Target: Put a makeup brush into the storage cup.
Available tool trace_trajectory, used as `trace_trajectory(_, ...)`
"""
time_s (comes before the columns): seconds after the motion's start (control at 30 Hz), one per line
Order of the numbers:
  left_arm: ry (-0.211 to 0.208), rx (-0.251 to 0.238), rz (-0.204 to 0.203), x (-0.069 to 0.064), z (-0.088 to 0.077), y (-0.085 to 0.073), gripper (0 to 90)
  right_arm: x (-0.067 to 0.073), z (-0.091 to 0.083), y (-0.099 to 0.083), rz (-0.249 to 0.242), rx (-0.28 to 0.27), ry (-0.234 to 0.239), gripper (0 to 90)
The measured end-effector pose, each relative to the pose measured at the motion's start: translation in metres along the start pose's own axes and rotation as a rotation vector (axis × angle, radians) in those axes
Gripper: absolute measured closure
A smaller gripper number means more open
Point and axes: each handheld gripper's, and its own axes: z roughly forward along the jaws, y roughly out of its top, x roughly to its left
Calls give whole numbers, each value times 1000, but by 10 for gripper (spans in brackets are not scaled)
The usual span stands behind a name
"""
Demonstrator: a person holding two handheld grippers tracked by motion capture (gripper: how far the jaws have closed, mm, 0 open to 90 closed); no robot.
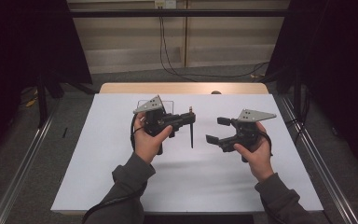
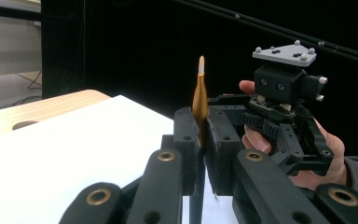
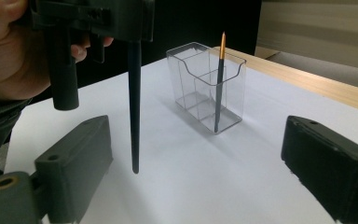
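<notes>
So the left gripper [image 1: 186,119] has its fingers [image 2: 186,135] clamped tight on a thin brush [image 1: 191,133], the kind with a long black handle and a gold ferrule. In the left gripper view the gold part with its pale tip sticks straight up from between the fingers, and in the high view the black handle hangs down below them with its end just above the white surface [image 1: 121,177], not touching as far as I can tell. The brush stands pretty much upright.

The right gripper [image 1: 218,130] is a different story: fingers [image 3: 74,158] spread wide apart, nothing between them, no contact with anything. It sits just across from the left one, fingers pointing toward the hanging brush handle, which in the right gripper view lies ahead of them and closer to the left-hand finger.

Beyond the brush, farther out from the right fingers, there's a clear plastic organizer [image 3: 205,88] with divided compartments standing on the surface. A second brush [image 3: 219,84] with the same black handle and gold top stands in one of its front compartments, leaning a little, tip up.
</notes>
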Motion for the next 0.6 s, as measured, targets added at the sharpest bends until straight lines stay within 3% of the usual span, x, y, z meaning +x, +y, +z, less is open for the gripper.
trace_trajectory(0.6, 16, -1, 5, 1, -4, -2, 840, -4, -15, -10, -12, 12, -35, 56)
